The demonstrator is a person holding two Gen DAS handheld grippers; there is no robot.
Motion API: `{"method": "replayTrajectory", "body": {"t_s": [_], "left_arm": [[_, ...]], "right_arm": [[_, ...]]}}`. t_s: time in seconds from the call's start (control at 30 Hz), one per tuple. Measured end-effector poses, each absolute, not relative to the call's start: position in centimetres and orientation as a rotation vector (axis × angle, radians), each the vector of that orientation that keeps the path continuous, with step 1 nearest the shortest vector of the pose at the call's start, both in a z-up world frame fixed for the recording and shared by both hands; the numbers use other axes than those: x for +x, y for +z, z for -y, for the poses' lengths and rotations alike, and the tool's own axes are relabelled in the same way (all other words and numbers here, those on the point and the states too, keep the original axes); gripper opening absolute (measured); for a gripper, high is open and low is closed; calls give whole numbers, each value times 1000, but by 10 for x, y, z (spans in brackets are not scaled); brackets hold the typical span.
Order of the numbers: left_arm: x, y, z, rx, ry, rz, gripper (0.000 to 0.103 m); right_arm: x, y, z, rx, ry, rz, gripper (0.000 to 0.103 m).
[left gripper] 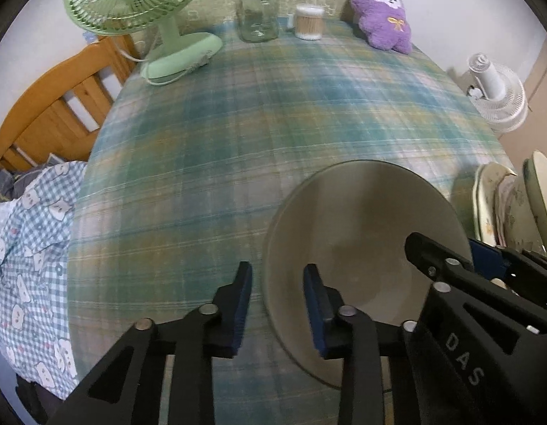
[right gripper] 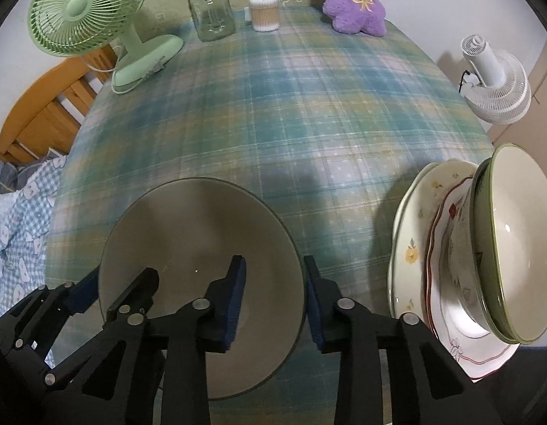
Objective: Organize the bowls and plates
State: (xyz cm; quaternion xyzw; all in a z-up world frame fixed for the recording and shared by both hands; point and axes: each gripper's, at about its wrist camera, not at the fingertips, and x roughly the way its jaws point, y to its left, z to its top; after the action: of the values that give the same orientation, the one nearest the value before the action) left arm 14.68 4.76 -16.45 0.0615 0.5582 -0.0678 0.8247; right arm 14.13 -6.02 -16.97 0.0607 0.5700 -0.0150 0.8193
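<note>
A large grey bowl (left gripper: 358,248) sits on the plaid tablecloth near the front edge; it also shows in the right wrist view (right gripper: 199,248). My left gripper (left gripper: 277,304) is open, its jaws straddling the bowl's left rim. My right gripper (right gripper: 273,301) is open, its jaws straddling the bowl's right rim. It also shows in the left wrist view (left gripper: 447,262). To the right lies a stack: a cream fruit-pattern plate (right gripper: 411,244), a red-rimmed plate (right gripper: 461,350) and a green-rimmed bowl (right gripper: 514,248) on top.
At the table's far side stand a green desk fan (left gripper: 139,7), a glass jar (left gripper: 256,10), a cotton-swab tub (left gripper: 309,22) and a purple plush toy (left gripper: 381,10). A wooden bed frame (left gripper: 54,106) and checked bedding (left gripper: 29,248) lie left. A white fan (right gripper: 496,81) stands right.
</note>
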Motion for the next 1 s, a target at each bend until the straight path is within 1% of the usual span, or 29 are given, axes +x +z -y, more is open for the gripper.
{"method": "replayTrajectory", "body": {"t_s": [0.03, 0.33, 0.77, 1.0], "left_arm": [[146, -164, -45, 134, -155, -1187, 24], [140, -149, -38, 151, -131, -1172, 23], [129, -77, 0, 109, -108, -1089, 24], [121, -53, 40, 98, -115, -1028, 24]], "right_arm": [[141, -169, 61, 124, -34, -1215, 30], [135, -156, 67, 134, -27, -1215, 29], [123, -75, 108, 101, -3, -1126, 29], [114, -47, 146, 93, -18, -1066, 29]]}}
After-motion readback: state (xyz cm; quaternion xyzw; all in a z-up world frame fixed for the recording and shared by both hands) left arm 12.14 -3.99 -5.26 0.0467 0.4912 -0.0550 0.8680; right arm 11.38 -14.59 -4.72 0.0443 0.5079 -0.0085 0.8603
